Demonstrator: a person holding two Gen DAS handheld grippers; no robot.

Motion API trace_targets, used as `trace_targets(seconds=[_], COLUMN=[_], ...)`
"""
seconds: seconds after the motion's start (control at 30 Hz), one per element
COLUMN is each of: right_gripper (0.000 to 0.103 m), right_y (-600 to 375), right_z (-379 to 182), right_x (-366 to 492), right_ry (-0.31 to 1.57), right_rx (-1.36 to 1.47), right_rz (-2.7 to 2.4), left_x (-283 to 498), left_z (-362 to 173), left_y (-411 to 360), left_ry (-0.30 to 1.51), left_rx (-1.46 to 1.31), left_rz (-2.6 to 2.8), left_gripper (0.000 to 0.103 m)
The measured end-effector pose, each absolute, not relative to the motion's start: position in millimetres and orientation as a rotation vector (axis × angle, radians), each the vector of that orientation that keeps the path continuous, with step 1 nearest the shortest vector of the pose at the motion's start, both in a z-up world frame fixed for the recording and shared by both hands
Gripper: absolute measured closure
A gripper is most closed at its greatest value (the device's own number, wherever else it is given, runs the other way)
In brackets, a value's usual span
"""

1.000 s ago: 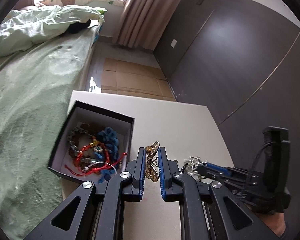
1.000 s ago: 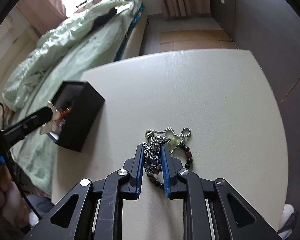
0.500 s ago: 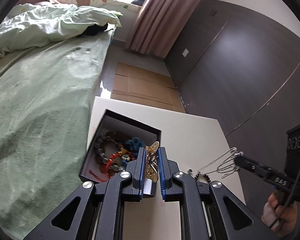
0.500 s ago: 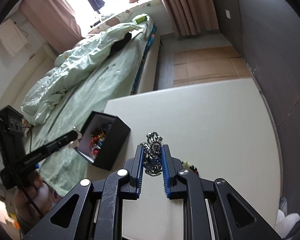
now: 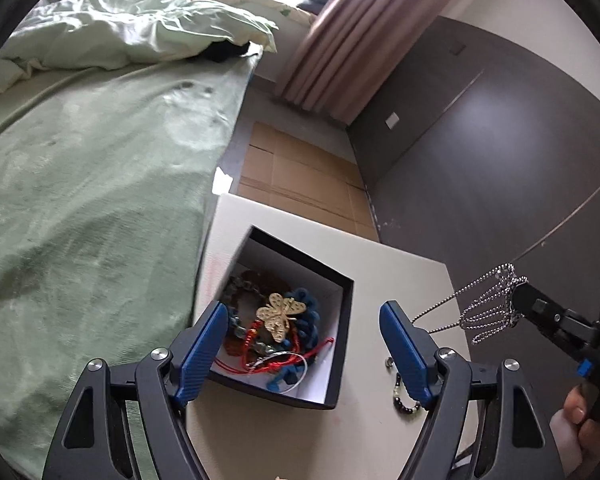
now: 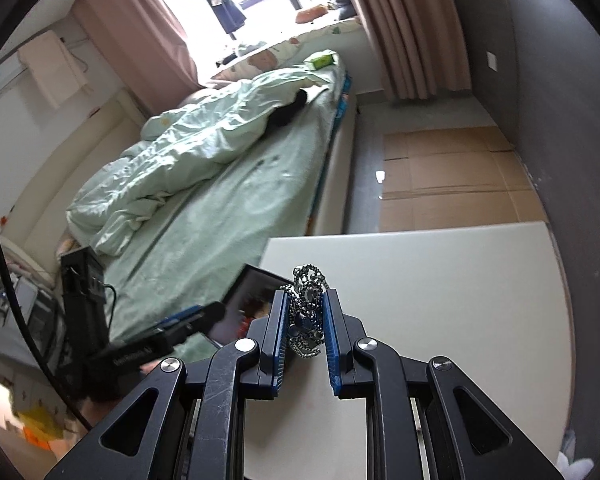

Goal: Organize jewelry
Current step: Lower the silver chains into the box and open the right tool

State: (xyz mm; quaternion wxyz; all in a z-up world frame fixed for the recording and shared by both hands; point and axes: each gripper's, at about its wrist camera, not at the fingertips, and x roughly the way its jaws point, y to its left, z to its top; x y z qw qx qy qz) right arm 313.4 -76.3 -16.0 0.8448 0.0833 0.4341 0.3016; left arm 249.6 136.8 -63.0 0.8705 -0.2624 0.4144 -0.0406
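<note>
A black jewelry box (image 5: 342,344) with a white inside stands on the cream table (image 5: 400,276). It holds red, blue and beaded bracelets, and a gold butterfly brooch (image 5: 279,314) lies on top of them. My left gripper (image 5: 304,322) hovers over the box, its jaws opening, nothing between them. My right gripper (image 6: 305,314) is shut on a bunched silver chain necklace (image 6: 308,312), lifted above the table. In the left wrist view the chain (image 5: 486,308) dangles from that gripper at the right. A dark bead bracelet (image 5: 404,400) lies on the table.
A bed with a pale green cover (image 5: 80,184) runs along the table's left side. Cardboard sheets (image 5: 300,176) lie on the floor beyond the table, a dark wall (image 5: 480,160) stands at right. A person's hand (image 5: 580,420) holds the right gripper's handle.
The left gripper moved over the box and let go of the gold butterfly brooch, which now lies in the box. The right gripper lifted the silver chain off the table.
</note>
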Motion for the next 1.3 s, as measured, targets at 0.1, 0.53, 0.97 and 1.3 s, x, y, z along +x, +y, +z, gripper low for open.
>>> trace_targets(seconds=[0.1,0.53,0.97,1.3], right_gripper=[0.085,0.085,0.034,0.034], right_y=[-57.4,2.2,-50.0,-117.1], right_z=[-13.2,-17.2,-16.8,-24.6], right_x=[312.9,315.1,314.8,309.2], right_ry=[0.916,0.938,0.959,0.975], right_rx=[0.170,0.153,0.179,0.141], right_rz=[0.671,0.753,0.691,0.596], left_x=[246.1,235.7,237.0,243.6], left_z=[-63.1,-59.8,-47.6,-42.1], left_y=[145.3,169.7,143.2,100.5], left_ry=[0.863,0.839,0.812,0.797], left_rx=[-0.567,-0.597,-0.529,-0.437], left_rz=[-0.072,-0.038,-0.091,-0.142], left_gripper=[0.024,0.024,0.024,0.024])
